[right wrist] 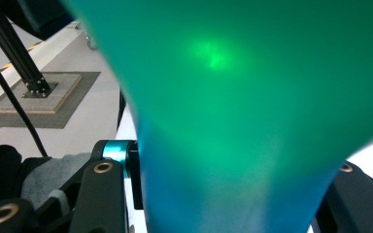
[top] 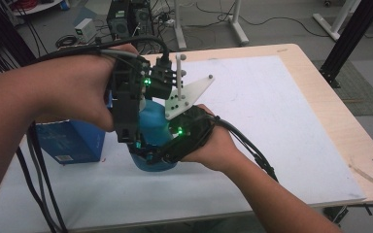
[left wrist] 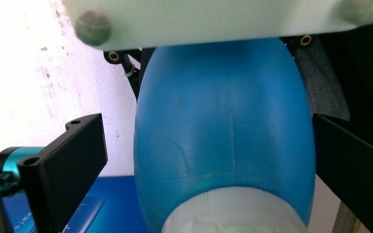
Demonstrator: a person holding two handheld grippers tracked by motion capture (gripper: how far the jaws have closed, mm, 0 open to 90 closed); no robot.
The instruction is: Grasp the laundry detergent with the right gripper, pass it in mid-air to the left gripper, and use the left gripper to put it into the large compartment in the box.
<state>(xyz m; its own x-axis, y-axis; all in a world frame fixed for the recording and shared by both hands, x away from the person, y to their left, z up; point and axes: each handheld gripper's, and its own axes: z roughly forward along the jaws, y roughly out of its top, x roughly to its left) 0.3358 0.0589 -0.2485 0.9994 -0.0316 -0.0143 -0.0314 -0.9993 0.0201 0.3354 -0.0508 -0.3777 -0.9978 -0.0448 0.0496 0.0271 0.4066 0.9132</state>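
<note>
A blue bottle was clamped between the jaws of the right gripper; the left gripper was spread around it, its jaws apart from the sides.

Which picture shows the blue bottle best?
The left gripper view: the blue bottle shows its rounded body and pale cap. In the high view it is mostly hidden behind the grippers. In the right gripper view it is a close greenish blur.
</note>
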